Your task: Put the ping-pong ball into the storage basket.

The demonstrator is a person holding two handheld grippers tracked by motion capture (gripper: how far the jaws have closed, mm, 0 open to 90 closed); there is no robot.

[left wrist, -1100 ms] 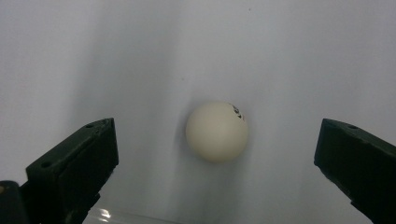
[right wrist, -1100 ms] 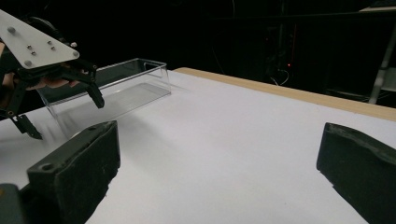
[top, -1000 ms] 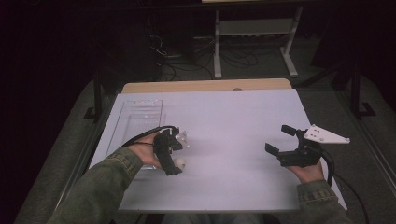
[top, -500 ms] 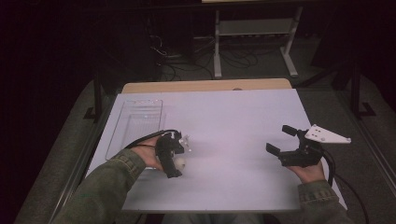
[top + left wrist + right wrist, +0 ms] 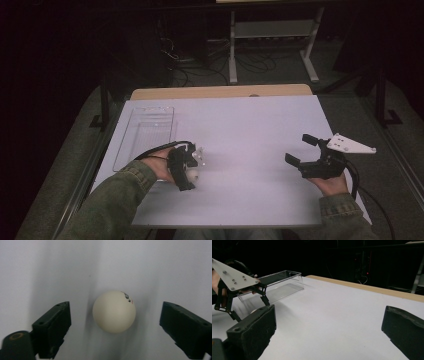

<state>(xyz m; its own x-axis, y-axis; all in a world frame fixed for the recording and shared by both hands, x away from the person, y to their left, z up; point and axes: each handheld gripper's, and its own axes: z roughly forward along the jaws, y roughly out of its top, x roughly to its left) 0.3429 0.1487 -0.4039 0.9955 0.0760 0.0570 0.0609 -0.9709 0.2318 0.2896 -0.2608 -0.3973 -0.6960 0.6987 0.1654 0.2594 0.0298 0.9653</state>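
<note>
The white table (image 5: 250, 130) takes up most of what I can see from here, with a strip of bare wood along its far edge. At about ten o'clock on it sits a clear plastic tray (image 5: 145, 132), lying lengthwise, and it has not budged over the last second.

The right gripper (image 5: 301, 150) is held at roughly four o'clock on the table, raised a little, its jaws spread wide with only bare tabletop between them. It sits where it did a second ago, give or take a slight drift.

The left gripper (image 5: 189, 175) is at about eight o'clock, just off the near end of the tray, tipped downward over the table. Since a second ago it has eased slightly nearer the person. Its jaws stand wide apart, one on either side of a white ball (image 5: 114, 312), neither of them touching it.

The ball rests on the table, with a small dark printed mark on its upper side.
</note>
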